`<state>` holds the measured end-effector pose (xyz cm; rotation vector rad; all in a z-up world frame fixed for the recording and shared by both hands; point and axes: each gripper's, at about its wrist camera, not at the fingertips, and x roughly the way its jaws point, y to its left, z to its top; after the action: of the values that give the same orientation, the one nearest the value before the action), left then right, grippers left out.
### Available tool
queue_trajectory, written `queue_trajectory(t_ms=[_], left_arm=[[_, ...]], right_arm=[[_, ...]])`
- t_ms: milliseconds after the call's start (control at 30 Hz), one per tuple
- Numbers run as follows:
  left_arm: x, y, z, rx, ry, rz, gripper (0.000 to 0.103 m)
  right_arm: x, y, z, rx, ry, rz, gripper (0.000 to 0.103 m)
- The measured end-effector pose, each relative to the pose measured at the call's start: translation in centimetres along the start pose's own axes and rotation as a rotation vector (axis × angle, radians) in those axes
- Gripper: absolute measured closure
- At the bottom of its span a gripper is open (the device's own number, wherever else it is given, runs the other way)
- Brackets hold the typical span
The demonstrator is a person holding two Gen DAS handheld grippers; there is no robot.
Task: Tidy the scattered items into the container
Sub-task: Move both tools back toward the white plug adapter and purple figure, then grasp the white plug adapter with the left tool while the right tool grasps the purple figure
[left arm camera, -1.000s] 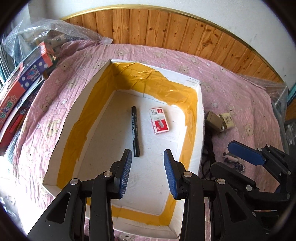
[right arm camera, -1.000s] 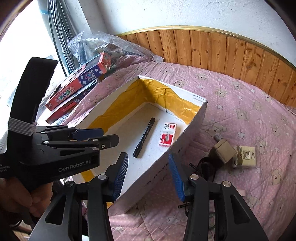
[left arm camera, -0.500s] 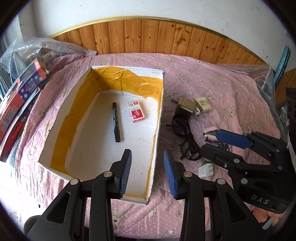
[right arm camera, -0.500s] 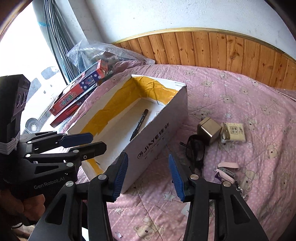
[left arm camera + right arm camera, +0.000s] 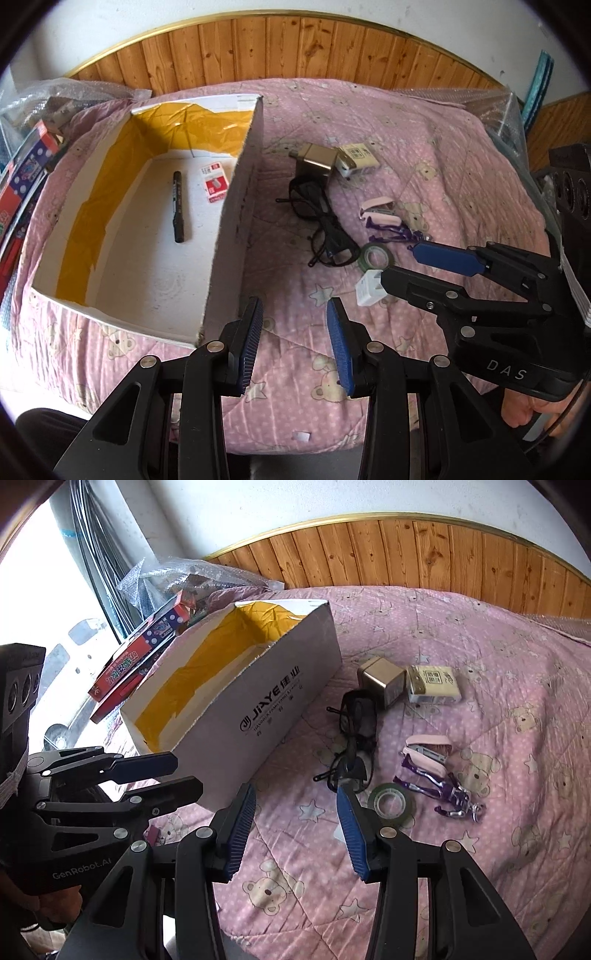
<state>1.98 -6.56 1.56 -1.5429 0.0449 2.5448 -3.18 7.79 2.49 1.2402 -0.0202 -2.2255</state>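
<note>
Right tongs point(image 5: 295, 834), jaws apart & empty, hang nearest the green see-through tape roll point(image 5: 391, 802), just right of the blue tips, lower-centre frame. Left tongs point(image 5: 293, 347) also apart, empty.

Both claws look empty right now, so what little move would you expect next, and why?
Probably the right gripper drops onto the tape roll, the loose item lying just beyond its open fingertips. The box already holds a marker and a small red packet; the left gripper is open over bare quilt.

Marker point(image 5: 178, 211) and small box point(image 5: 214, 183) inside carton point(image 5: 236, 206).
</note>
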Motion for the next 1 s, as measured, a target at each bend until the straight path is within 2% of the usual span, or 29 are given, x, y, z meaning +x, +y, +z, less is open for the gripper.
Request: queue_trajectory(t_ms=[367,700,833,1000], left_arm=[[2.9,-2.9,-1.3,0.000,0.059,-0.050,0.065],[6.4,-5.0,-0.8,-0.045,0.086,-0.145,0.063],[7.9,-5.7,-0.2,-0.055,0.094,-0.166,0.061],[9.5,-6.5,0.0,-0.051,0.107,-0.186,0.057]], right_arm=[[-0.8,-4.4,-2.9,0.137,0.004,-0.028,0.055],[-1.2,-8.0,-3.5,0.217,0.008,-0.087,0.054],[-0.8,-9.0,-3.4,0.210,0.036,-0.117,0.053],[-0.2,-10.7,-2.3,0.121,0.106,-0.199,0.043]])
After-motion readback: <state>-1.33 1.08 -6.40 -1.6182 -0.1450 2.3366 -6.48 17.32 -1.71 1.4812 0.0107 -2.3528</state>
